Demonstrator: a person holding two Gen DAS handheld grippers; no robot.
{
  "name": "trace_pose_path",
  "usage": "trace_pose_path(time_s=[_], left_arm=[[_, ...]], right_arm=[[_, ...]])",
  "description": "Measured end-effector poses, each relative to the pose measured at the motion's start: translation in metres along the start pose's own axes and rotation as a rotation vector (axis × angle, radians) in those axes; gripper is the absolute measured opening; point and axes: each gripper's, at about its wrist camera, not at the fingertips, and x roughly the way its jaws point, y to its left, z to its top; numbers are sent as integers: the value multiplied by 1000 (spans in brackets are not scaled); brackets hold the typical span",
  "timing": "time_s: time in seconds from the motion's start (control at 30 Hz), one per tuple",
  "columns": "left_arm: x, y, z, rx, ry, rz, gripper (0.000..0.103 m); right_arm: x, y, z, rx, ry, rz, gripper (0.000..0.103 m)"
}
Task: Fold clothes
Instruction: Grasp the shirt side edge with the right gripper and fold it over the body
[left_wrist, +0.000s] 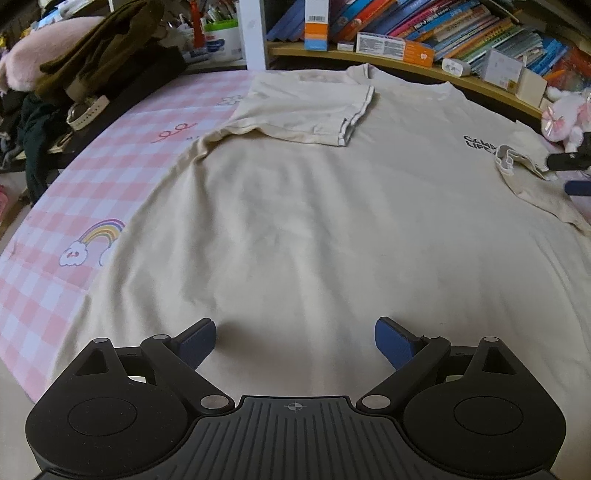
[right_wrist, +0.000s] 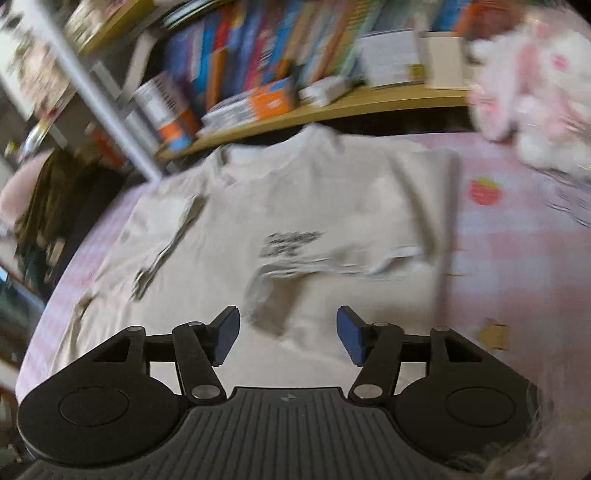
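Beneath my left claw (left_wrist: 295, 341), spread and holding nothing, the beige T-shirt (left_wrist: 314, 229) lies flat with 2 sleeves folded inward ahead, while my right claw (right_wrist: 288, 334), also spread, is blurred, so a hasty pinch could drag its near sleeve (right_wrist: 280, 291) loose.
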Motion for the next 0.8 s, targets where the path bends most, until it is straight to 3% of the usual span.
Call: trace_pose_path(time_s=[0.17,0.4,0.6,0.63,0.67,0.73,0.8], left_arm=[[1,-2,0,4,4,-6,95],[1,-3,0,6,3,-4,95],[-1,2,0,-7,0,14,95],[-2,4,-1,-10,-2,17,95],[-3,5,-1,-13,-5,19,95],[-2,8,0,-20,-3,23,95],[-2,10,0,-27,0,27,95]], right_arm=[[-5,-22,6,58,-45,-44,63],[-10,-53,14,136,-108,-105,63],[19,-36,34,30,-51,-123,59],[27,-37,37,33,-25,-153,51],[34,-36,39,35,-3,-185,35],[42,-27,46,10,-1,-171,21],[49,-16,53,-17,-2,-147,16]])
